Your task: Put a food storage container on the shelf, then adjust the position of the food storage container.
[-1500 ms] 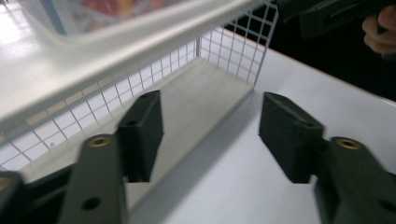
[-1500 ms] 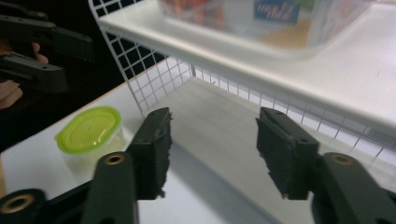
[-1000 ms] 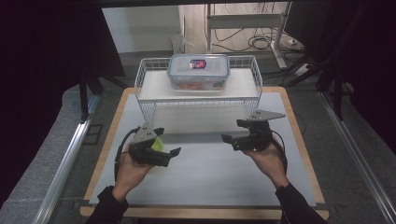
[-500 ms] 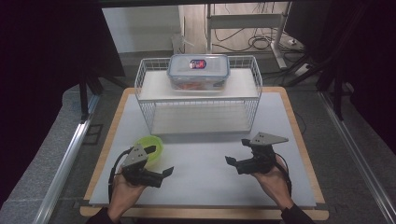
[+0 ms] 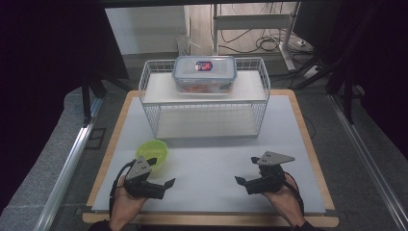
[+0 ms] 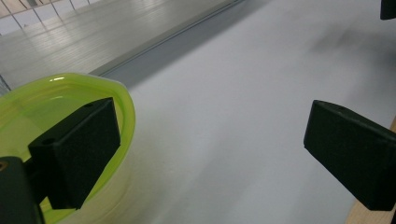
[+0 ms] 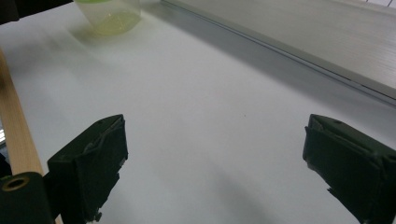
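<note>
A lime-green translucent bowl (image 5: 153, 153) sits upright on the white mat, left of centre. My left gripper (image 5: 161, 172) rests just in front of it, open, with nothing between its jaws. In the left gripper view the bowl (image 6: 42, 100) shows behind the left jaw, apart from the pads. Near the front right of the mat, my right gripper (image 5: 245, 170) is open and empty too. The right gripper view looks across the bare mat to the bowl (image 7: 109, 14) far off. A clear lidded container (image 5: 204, 73) with orange contents stands on the wire rack.
A white two-shelf wire rack (image 5: 149, 98) stands at the back of the mat; its lower shelf (image 7: 303, 37) is bare. The wooden table edge (image 5: 308, 130) frames the mat. Cables and table legs lie beyond the table.
The left gripper let go of the green bowl, which now sits on the mat. Both hands drew back toward the front edge of the table.
</note>
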{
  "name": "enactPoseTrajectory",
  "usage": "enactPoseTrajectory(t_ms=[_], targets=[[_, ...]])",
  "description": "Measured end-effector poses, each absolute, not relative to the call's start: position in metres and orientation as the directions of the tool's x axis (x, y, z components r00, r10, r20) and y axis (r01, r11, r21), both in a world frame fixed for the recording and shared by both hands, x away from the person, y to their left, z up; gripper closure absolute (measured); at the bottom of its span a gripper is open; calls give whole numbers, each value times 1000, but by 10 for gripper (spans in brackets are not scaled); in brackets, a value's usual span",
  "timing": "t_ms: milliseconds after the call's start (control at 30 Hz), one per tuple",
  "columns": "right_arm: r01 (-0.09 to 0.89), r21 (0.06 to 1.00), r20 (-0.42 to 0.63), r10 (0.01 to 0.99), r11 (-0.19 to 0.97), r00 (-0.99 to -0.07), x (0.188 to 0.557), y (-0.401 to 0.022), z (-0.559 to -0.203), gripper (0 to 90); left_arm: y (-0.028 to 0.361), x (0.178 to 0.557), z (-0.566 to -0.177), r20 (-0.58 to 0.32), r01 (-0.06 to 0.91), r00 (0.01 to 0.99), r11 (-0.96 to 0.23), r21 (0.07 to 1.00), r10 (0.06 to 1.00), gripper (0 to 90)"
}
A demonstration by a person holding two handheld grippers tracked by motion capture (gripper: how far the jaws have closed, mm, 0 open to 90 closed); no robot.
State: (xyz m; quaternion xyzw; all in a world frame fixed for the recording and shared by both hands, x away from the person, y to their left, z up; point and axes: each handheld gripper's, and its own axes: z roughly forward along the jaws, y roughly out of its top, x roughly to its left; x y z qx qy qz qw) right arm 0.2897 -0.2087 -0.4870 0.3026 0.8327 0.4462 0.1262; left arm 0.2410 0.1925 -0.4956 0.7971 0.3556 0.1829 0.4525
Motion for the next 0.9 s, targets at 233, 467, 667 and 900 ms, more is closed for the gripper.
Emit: enactPoseTrajectory(t_ms=[233,467,667,900], targets=[[407,813,68,626,417,-777,293,-210,-490,62,198,245,-493,-55,441,655,-322,838,754,42],[413,806,64,630,425,-774,294,-210,-492,63,210,250,-486,-49,447,631,-312,838,774,268],[412,803,60,630,430,-774,294,-210,-492,66,232,267,-482,-74,498,556,-260,827,828,610],[414,798,56,630,438,-775,295,-209,-494,70,266,286,-482,-82,540,459,-204,816,885,900]])
